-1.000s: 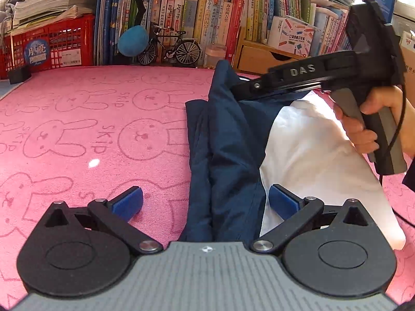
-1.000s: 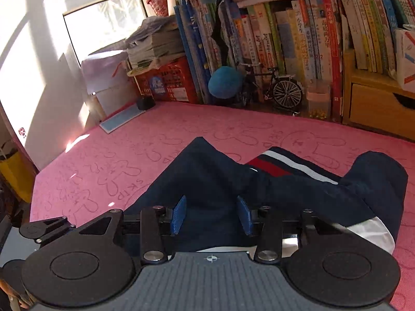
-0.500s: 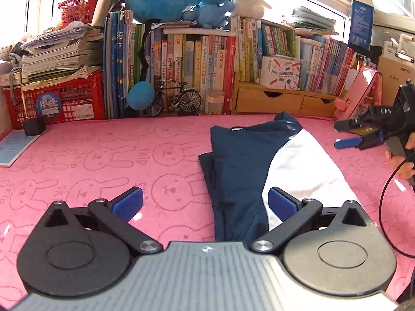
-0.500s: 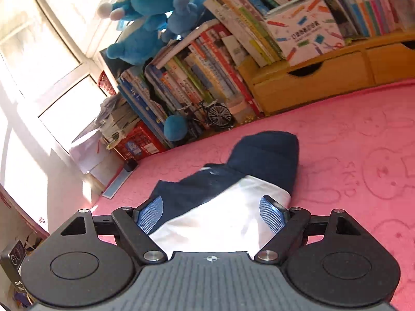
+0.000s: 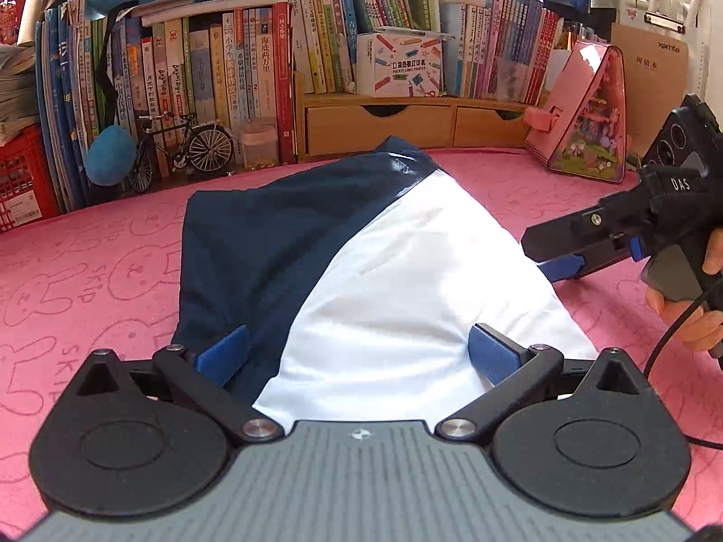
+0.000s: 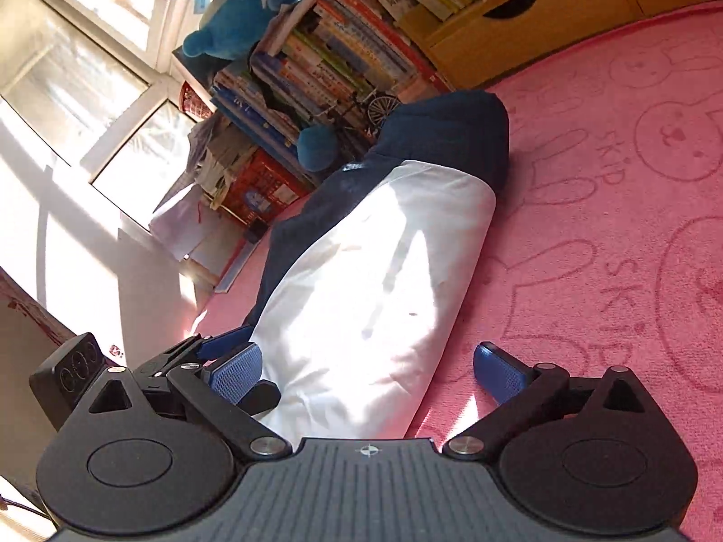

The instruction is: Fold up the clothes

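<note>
On the pink rabbit-print mat the folded garment lay flat, navy along one side and at its far end, white across the near and right-hand part. Your left gripper sat low at the near edge of it with both blue pads spread wide, the left pad over the navy cloth and the right pad over the white; whether either pad actually touched the fabric could not be told. Nothing was pinched between them.

Your right gripper was also spread apart, tilted, and holding nothing. From its own camera, one pad stood by the white edge of the garment and the other was over bare mat, with the corner of the white cloth lying between them. From the left wrist view, that same gripper came in from the right, its blue tip just beside the garment's right edge, and your hand was wrapped around its handle with a black cable hanging below.

Behind the garment, along the far edge of the mat, stood a row of books, a small model bicycle, a wooden drawer unit and a red crate.
</note>
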A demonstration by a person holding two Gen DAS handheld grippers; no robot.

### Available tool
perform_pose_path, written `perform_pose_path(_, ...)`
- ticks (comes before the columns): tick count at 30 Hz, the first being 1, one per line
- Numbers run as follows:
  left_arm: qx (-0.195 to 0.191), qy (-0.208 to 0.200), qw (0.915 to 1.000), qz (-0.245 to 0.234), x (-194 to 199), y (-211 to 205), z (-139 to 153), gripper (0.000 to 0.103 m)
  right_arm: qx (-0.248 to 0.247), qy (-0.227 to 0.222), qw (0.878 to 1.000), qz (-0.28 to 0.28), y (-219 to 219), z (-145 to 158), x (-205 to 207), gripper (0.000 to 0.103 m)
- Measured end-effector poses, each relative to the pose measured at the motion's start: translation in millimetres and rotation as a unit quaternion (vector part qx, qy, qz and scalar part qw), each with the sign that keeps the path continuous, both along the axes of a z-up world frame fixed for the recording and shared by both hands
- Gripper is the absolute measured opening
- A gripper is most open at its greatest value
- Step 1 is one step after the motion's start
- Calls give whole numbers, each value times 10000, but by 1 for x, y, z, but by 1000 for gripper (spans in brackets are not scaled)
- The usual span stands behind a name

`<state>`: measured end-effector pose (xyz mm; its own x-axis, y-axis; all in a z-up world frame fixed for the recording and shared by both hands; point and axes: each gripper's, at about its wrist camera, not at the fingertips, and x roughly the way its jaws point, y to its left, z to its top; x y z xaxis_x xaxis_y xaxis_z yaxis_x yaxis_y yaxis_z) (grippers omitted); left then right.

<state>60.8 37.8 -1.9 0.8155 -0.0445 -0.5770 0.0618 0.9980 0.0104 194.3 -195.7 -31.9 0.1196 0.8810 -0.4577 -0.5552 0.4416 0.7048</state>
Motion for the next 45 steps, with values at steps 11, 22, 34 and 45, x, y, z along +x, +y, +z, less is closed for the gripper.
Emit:
perform_pose_path(11, 138, -56, 9999, 1, -5, 5, -13, 103, 176, -345, 9989, 251, 66, -8, 73, 103)
perform_pose_path(22, -446, -126, 9988, 170, -17, 45, 12, 103, 648, -600, 9932, -758, 66, 0, 73, 41)
perform_pose_path(34, -2023, 66, 9753, -882, 25, 131, 29, 103, 1069, -2346, 9658, 268, 63, 98, -6, 37)
perform_pose_path(45, -3052, 1088, 9267, -1904, 113, 136, -15, 103, 1198, -2076, 9707, 167, 27, 77, 4, 37)
